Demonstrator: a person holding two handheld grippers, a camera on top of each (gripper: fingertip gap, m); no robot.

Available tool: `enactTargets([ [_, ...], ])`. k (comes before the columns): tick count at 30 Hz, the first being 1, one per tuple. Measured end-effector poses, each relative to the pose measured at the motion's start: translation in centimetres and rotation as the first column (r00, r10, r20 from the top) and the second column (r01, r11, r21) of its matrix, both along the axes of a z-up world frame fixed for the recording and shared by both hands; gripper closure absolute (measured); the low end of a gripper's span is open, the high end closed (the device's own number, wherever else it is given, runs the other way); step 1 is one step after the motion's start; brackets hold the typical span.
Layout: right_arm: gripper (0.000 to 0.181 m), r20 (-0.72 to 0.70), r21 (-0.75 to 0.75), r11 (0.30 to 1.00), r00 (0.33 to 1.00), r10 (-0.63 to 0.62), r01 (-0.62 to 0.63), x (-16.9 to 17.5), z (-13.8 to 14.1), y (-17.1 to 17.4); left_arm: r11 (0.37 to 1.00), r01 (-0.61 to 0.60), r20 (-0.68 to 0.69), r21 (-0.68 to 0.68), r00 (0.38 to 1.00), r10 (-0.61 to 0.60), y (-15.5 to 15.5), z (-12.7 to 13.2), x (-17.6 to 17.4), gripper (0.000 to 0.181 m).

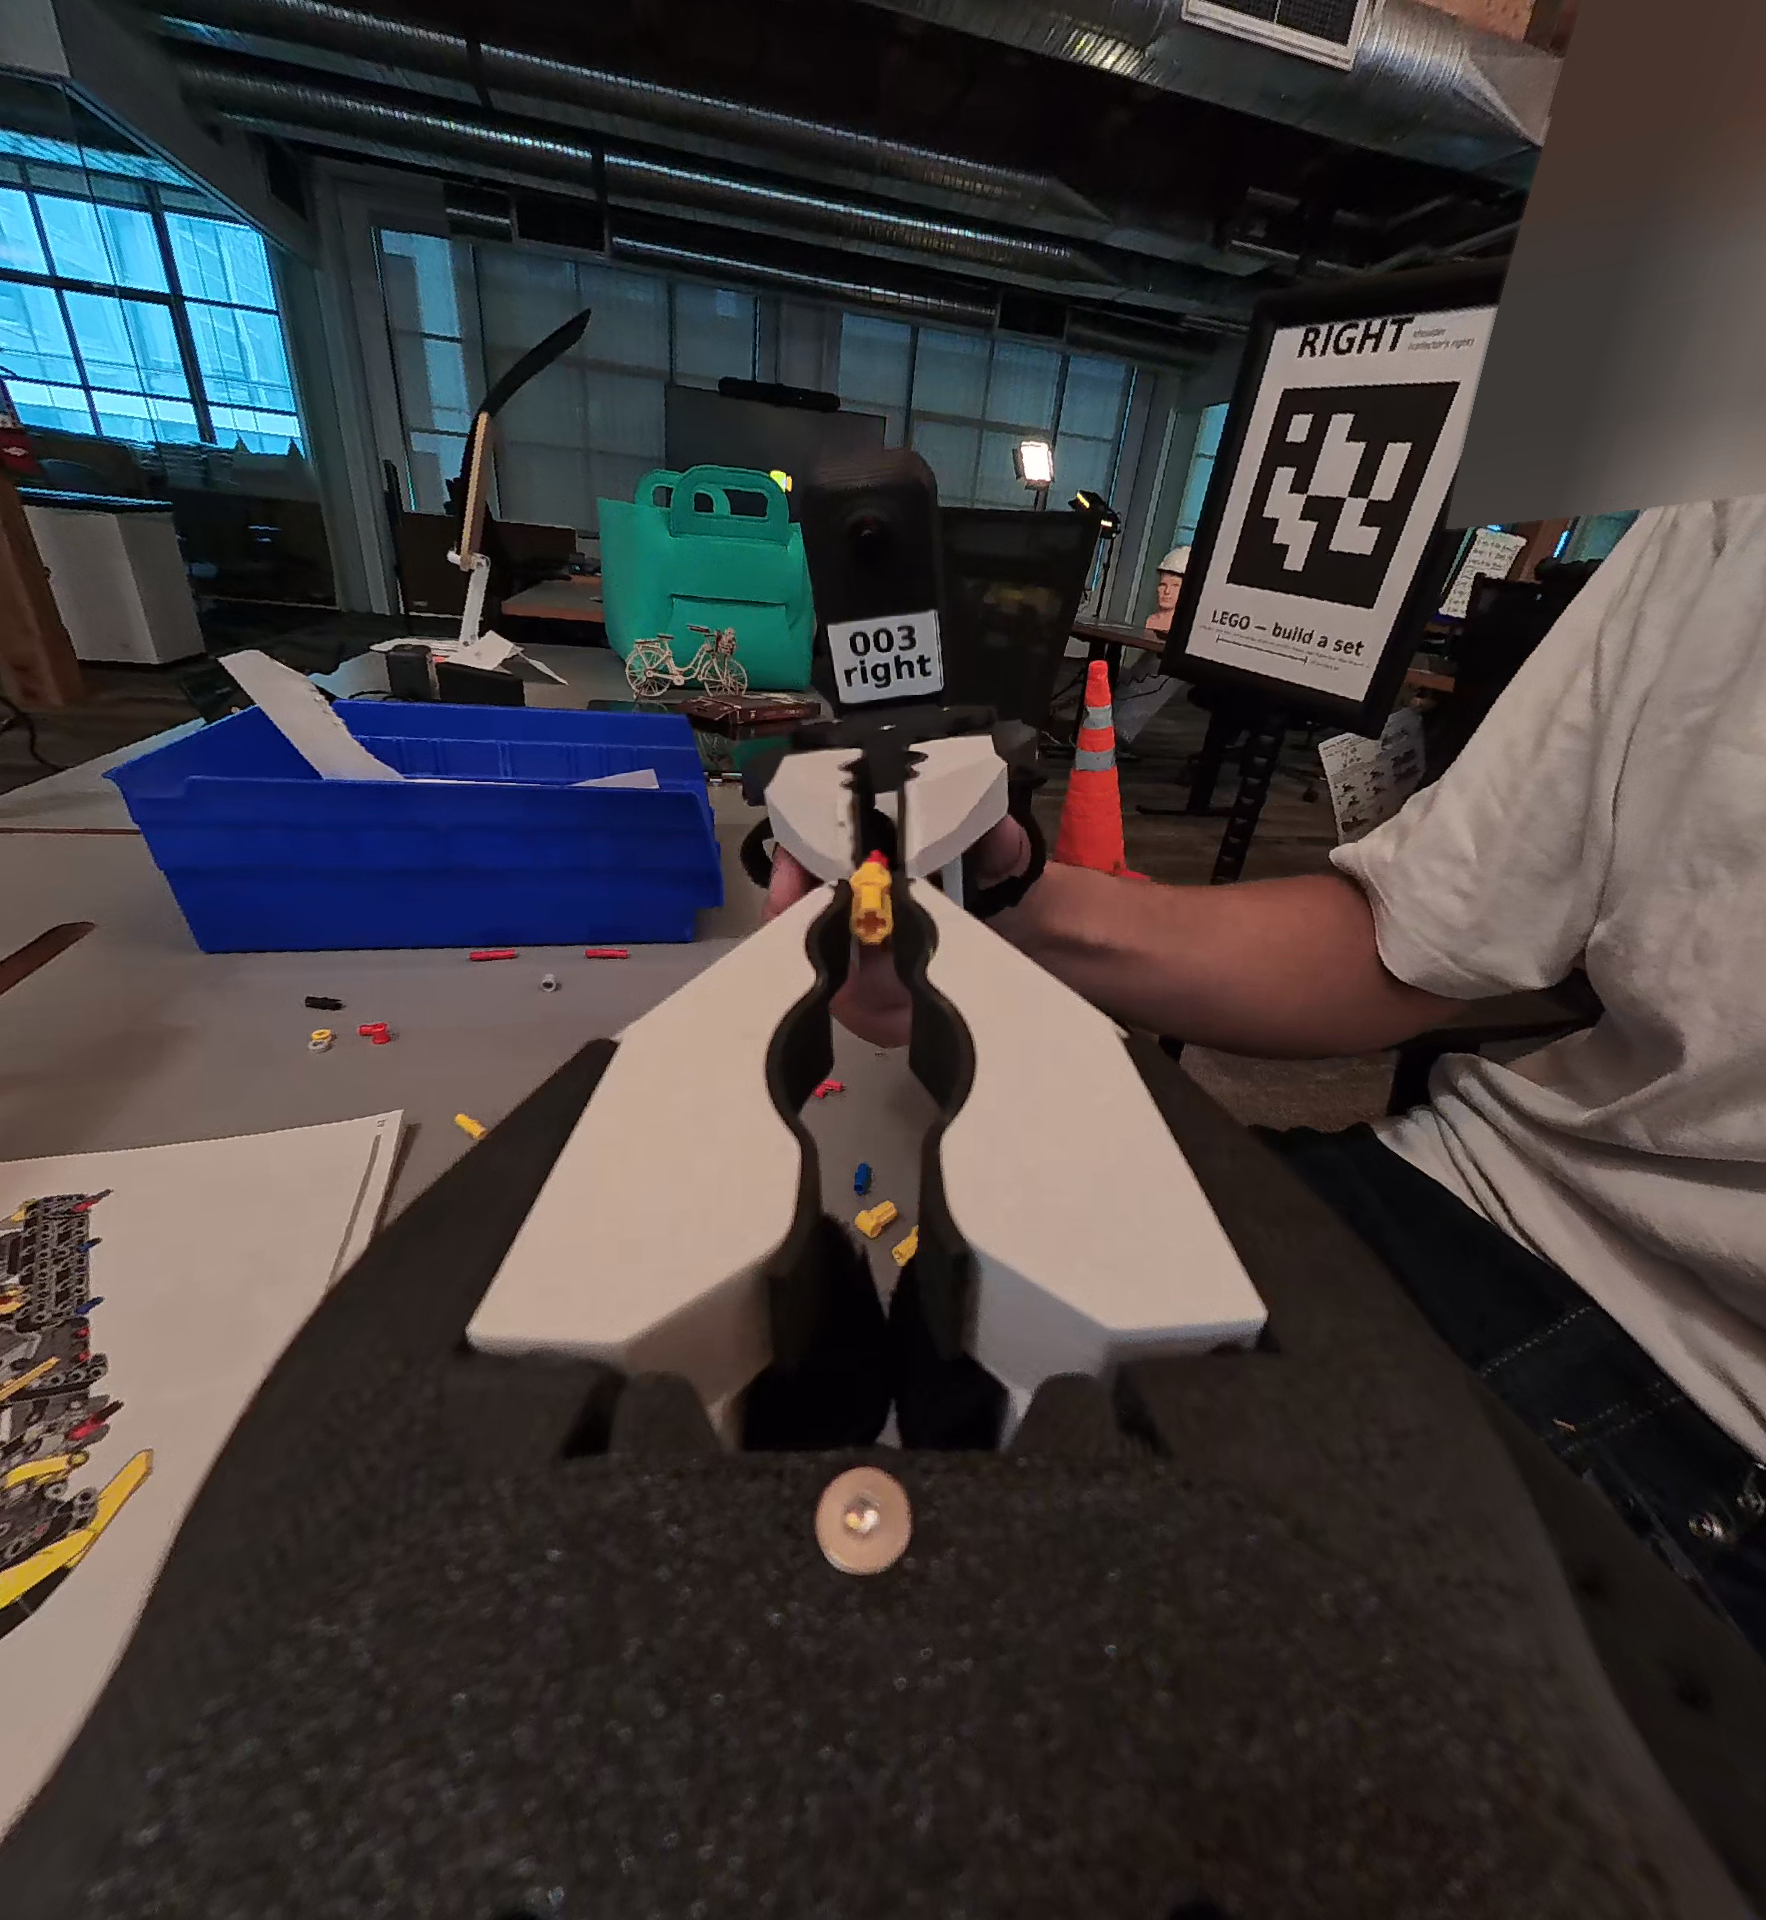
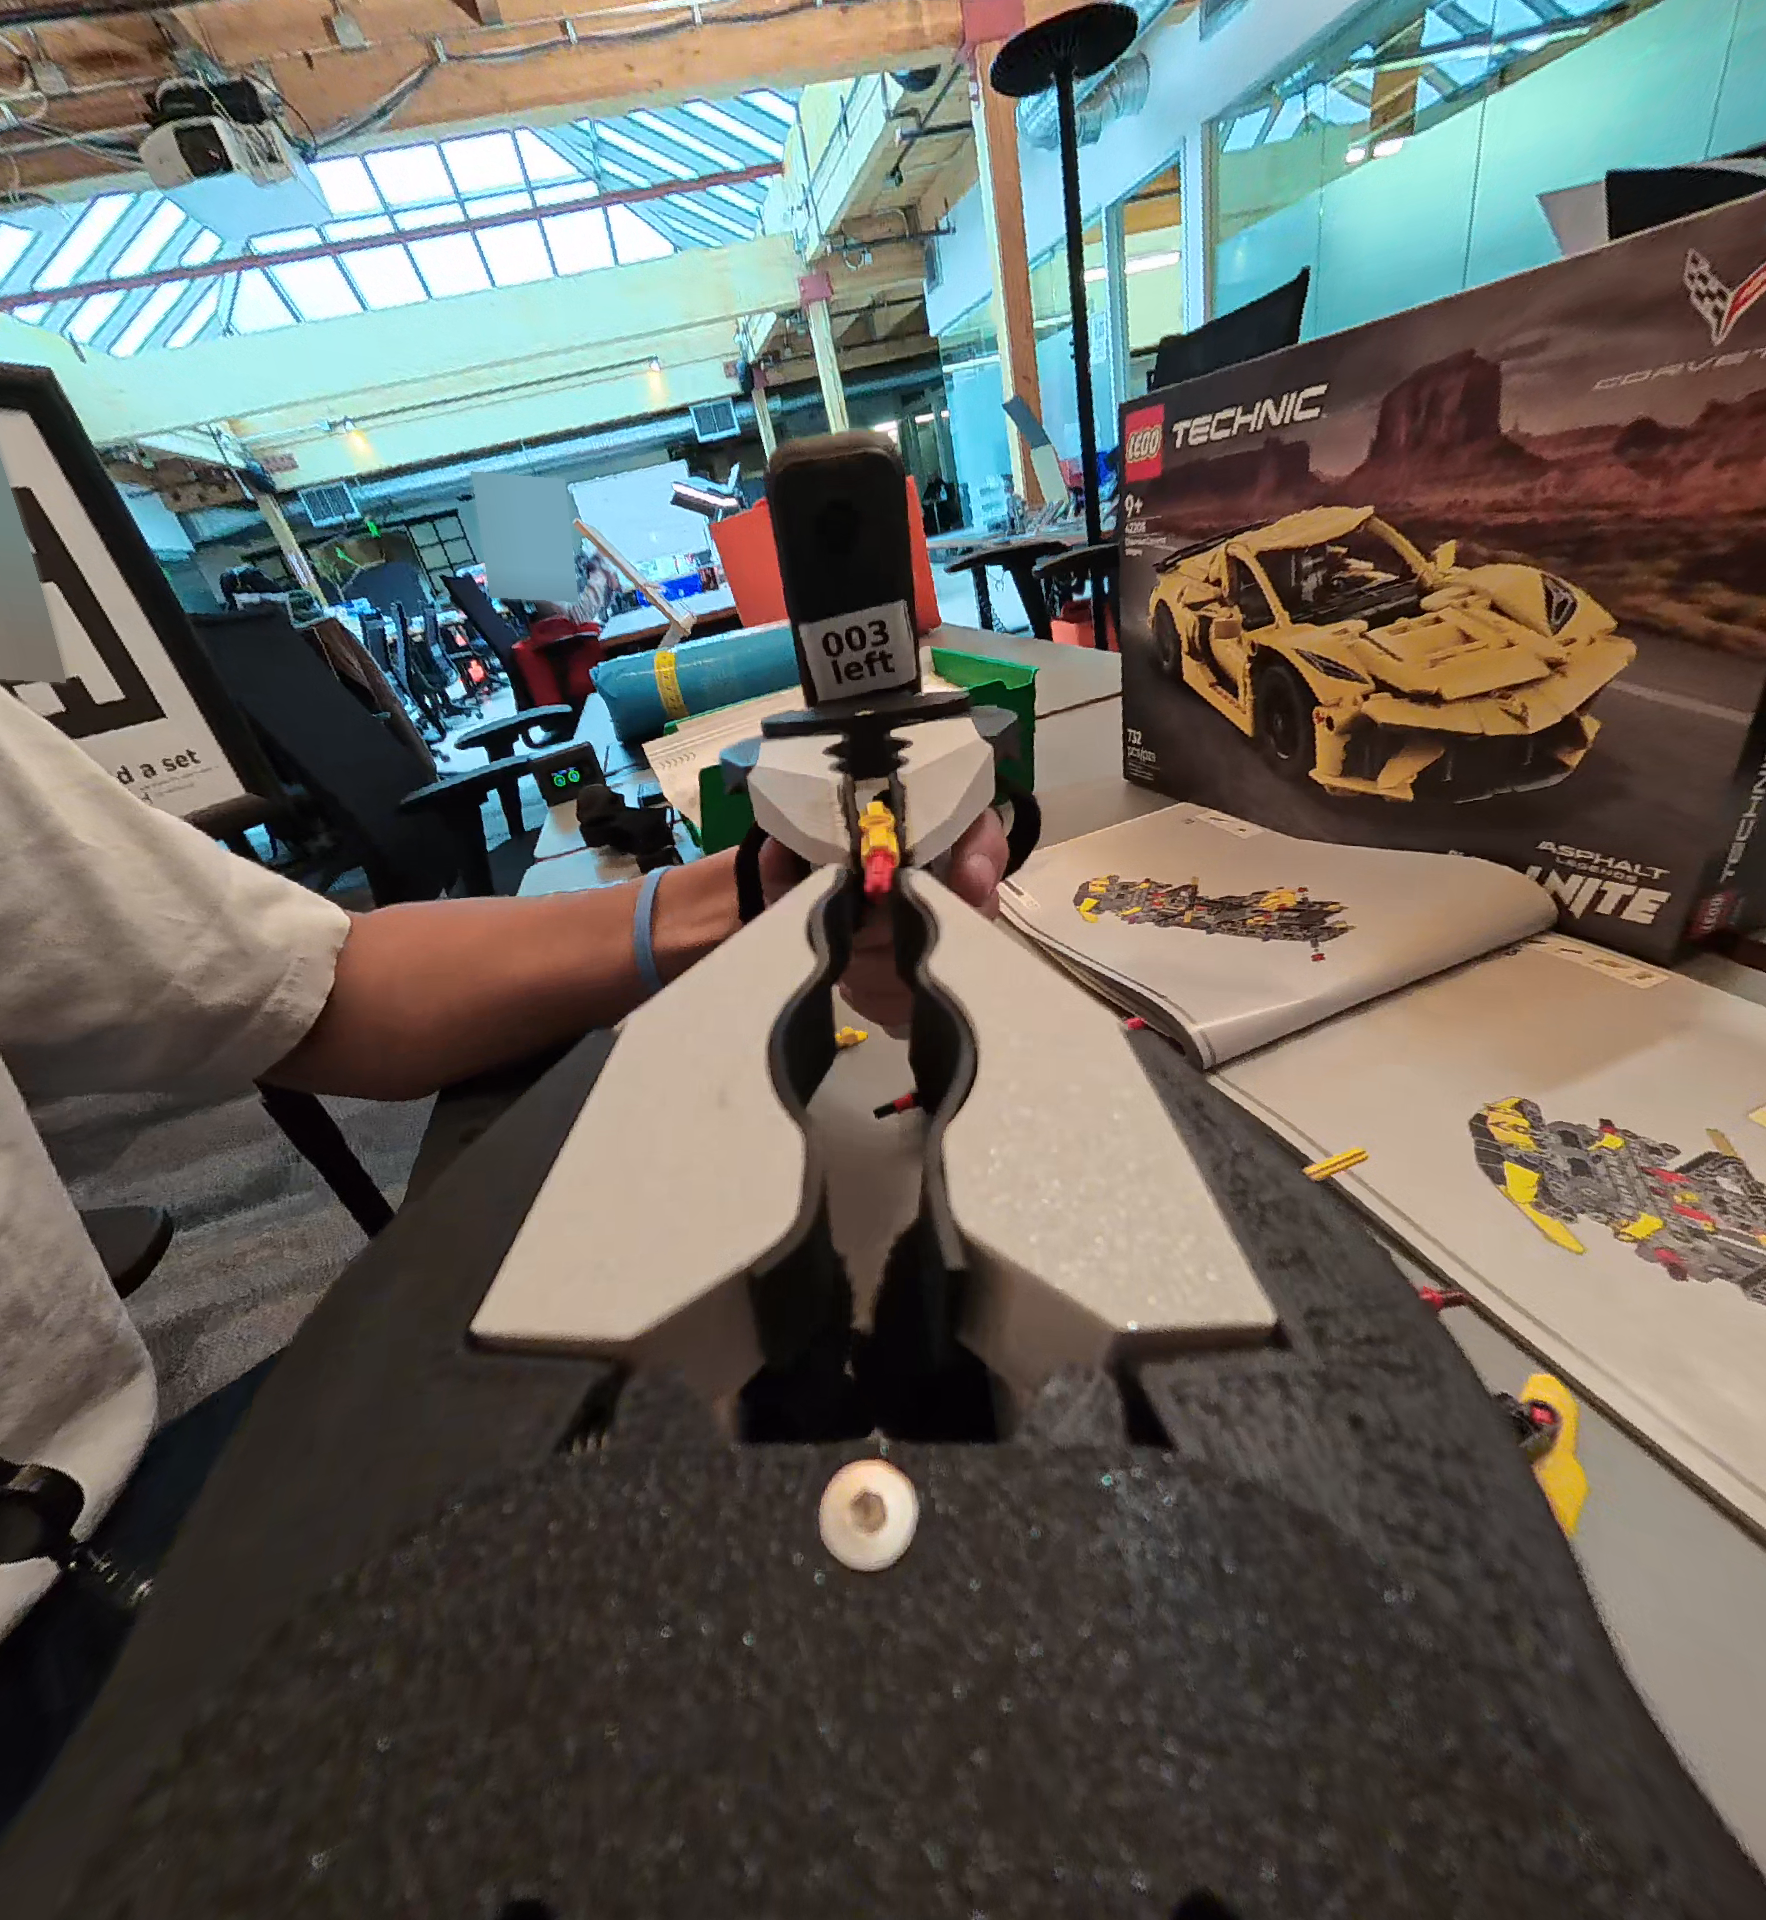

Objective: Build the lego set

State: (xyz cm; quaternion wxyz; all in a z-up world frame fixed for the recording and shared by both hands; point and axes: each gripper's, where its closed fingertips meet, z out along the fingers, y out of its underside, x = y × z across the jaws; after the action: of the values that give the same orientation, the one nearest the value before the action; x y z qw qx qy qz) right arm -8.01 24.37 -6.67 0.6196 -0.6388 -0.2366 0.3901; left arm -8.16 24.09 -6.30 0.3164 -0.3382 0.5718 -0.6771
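The two grippers meet tip to tip above the table (image 1: 183, 1049), sharing one small piece. The left gripper (image 1: 871, 914) is clenched on the yellow connector (image 1: 871, 906), and the right gripper (image 2: 877, 878) pinches the red pin (image 2: 877, 875) sticking out of it. The joined piece runs lengthwise from one gripper to the other, red end towards the right one. Loose small parts (image 1: 874, 1216) lie scattered below, beside an open instruction booklet (image 2: 1606, 1153), a blue bin (image 1: 422, 831) and the set's box (image 2: 1461, 644).

An open-plan loft office: exposed ducts (image 1: 650, 114), skylights (image 2: 391, 229), office chairs (image 2: 359, 748) and desks (image 2: 1014, 551).
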Motion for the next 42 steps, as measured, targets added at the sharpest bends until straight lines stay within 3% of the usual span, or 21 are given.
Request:
enactTargets([
  [10, 0.178, 0.021, 0.009, 1.000, 1.000, 0.018, -0.018, -0.01, -0.25, -0.42, 0.999, 0.043, -0.016, -0.033, 0.999, -0.044, -0.54, -0.16, -0.06, 0.174],
  [18, 0.178, 0.116, -0.007, 0.998, 0.992, 0.057, -0.056, -0.54, -0.26, -0.74, 0.998, 0.063, -0.035, -0.009, 0.997, -0.063, -0.85, -0.26, -0.51, 0.174],
  [25, 0.177, 0.177, -0.012, 1.000, 0.984, 0.019, -0.017, -0.29, -0.81, -0.33, 0.999, 0.018, -0.047, 0.037, 0.999, -0.016, -0.45, -0.78, -0.20, 0.174],
  [36, 0.178, 0.091, 0.032, 0.999, 0.996, 0.005, -0.008, -0.36, -0.01, -0.41, 1.000, 0.014, 0.006, -0.010, 1.000, -0.014, -0.83, 0.15, 0.13, 0.174],
  [42, 0.178, 0.081, 0.000, 1.000, 0.997, 0.019, -0.019, -0.24, -0.31, -0.24, 0.999, 0.005, -0.023, 0.036, 1.000, -0.005, -0.72, -0.31, 0.17, 0.174],
])
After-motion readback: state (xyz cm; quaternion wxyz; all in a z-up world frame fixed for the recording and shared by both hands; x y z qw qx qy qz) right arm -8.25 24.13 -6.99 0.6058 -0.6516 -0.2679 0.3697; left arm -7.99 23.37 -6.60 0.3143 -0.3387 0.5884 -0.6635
